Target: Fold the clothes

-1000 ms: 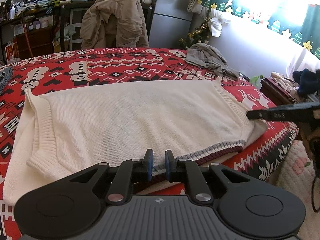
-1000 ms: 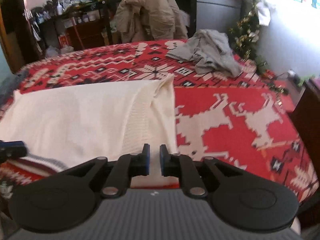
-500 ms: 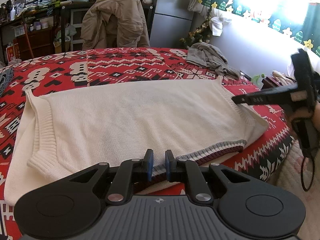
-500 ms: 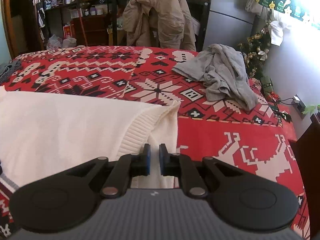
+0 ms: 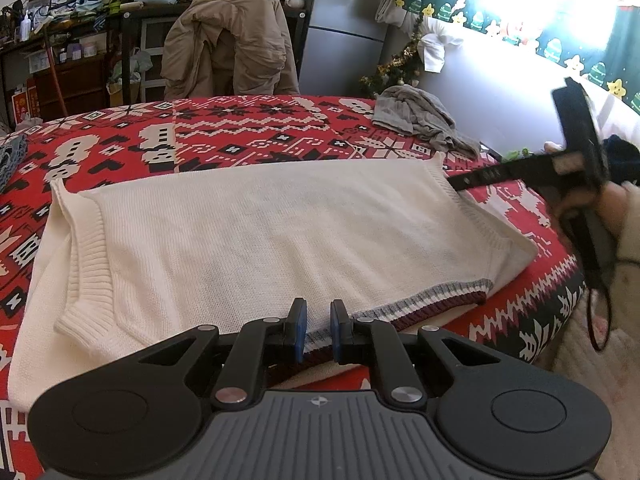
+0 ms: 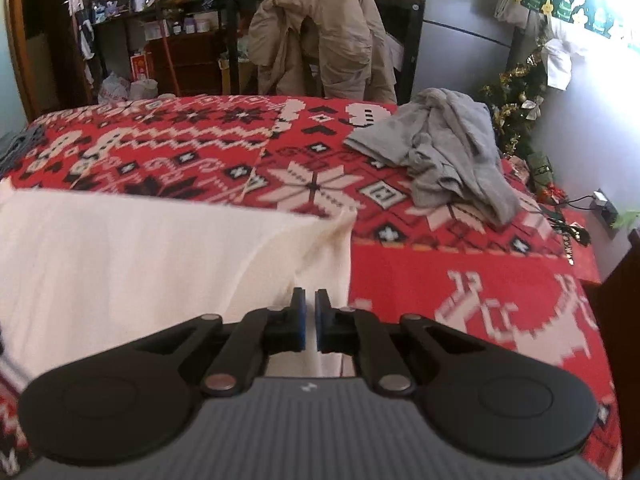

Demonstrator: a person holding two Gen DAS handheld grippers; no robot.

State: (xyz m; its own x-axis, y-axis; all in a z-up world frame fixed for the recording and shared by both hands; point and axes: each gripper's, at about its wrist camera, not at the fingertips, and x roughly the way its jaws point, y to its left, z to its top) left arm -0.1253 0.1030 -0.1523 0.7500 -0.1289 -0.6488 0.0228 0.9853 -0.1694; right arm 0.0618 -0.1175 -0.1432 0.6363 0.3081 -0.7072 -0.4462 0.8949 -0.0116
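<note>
A cream knit sweater (image 5: 260, 232) with a grey and maroon striped hem lies flat on the red patterned bedspread (image 5: 240, 136). My left gripper (image 5: 318, 320) sits at the near hem, its jaws a narrow gap apart with the striped edge between the pads. My right gripper (image 6: 310, 312) is at the sweater's (image 6: 140, 260) right side edge near the far corner. Its jaws are closing, and cream fabric puckers up between the pads. In the left wrist view the right gripper (image 5: 456, 182) touches that corner, held by a person's hand (image 5: 612, 208).
A crumpled grey garment (image 6: 448, 152) lies on the bed beyond the sweater's far right corner. A tan jacket (image 5: 228, 44) hangs over a chair behind the bed. The bed's right edge drops to a pale rug (image 5: 580, 360). Cluttered shelves stand at the back left.
The right gripper slid along the sweater's right edge toward the far corner, and its jaws narrowed onto the fabric. The left gripper and the hem stayed put.
</note>
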